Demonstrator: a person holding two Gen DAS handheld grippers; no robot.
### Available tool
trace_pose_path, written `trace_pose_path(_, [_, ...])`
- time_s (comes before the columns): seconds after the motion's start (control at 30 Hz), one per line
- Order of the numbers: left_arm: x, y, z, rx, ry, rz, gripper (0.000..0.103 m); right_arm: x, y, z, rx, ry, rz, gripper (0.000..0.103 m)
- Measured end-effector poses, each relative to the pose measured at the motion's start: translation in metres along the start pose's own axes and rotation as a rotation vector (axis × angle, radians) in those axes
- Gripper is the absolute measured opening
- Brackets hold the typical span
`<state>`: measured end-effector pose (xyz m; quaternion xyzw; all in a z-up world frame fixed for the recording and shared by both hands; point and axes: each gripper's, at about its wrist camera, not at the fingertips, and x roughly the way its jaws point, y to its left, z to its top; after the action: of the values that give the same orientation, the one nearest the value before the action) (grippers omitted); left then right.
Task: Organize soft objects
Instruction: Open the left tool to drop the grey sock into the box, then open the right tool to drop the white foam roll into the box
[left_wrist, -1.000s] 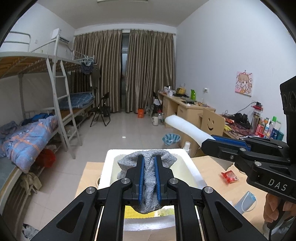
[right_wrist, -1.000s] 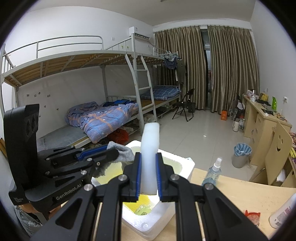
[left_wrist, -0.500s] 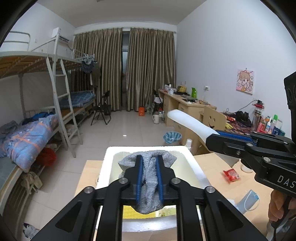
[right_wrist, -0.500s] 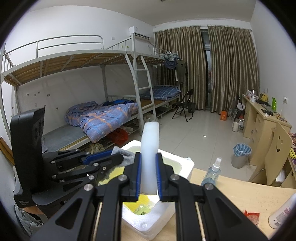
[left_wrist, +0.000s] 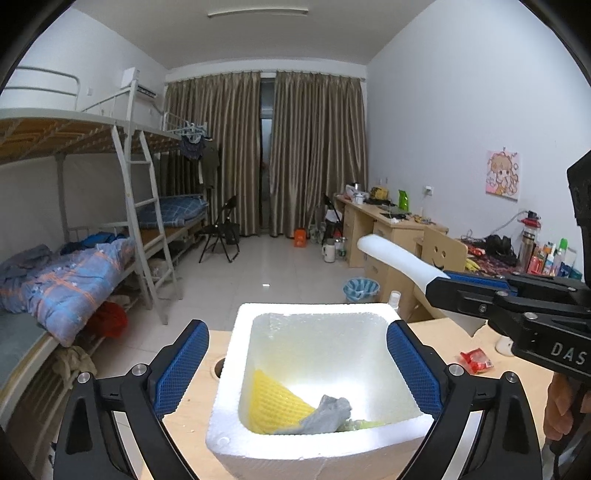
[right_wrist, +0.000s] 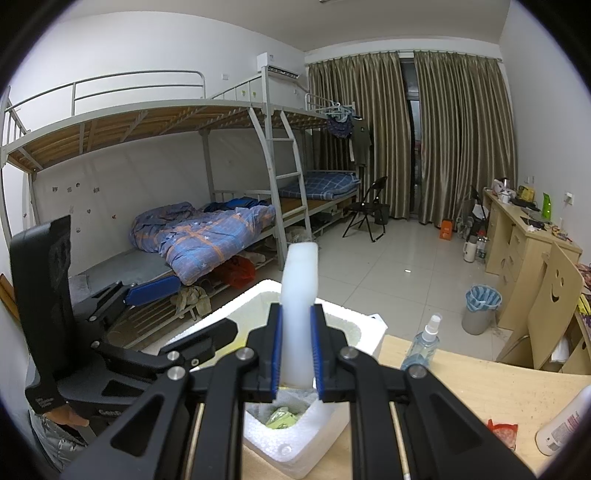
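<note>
The left gripper (left_wrist: 297, 363) hangs wide open over the white foam box (left_wrist: 236, 354), empty. A grey sock (left_wrist: 325, 410) lies inside beside a yellow sponge (left_wrist: 273, 402). The right gripper (right_wrist: 296, 354) pinches a white foam strip (right_wrist: 298, 295) upright above the box.

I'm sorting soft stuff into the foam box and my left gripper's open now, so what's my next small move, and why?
Probably bring the right gripper over the foam box and release the white foam strip it pinches. The grey cloth already lies inside by the yellow sponge, and the left gripper is open and empty.
</note>
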<state>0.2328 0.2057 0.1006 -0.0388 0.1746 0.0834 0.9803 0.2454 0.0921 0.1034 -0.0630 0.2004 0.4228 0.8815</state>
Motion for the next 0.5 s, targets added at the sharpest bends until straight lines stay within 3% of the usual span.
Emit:
trace_pose_path(0.13, [-0.011, 0.004, -0.005, -0.008, -0.025, 0.004, 0.098, 0.003, 0.0, -0.001, 0.002, 0.009, 0.002, 0.018])
trace_pose_path(0.5, [-0.042, 0.031, -0.022, -0.043, -0.099, 0.11, 0.102, 0.018, 0.007, -0.004, -0.005, 0.026, 0.028, 0.017])
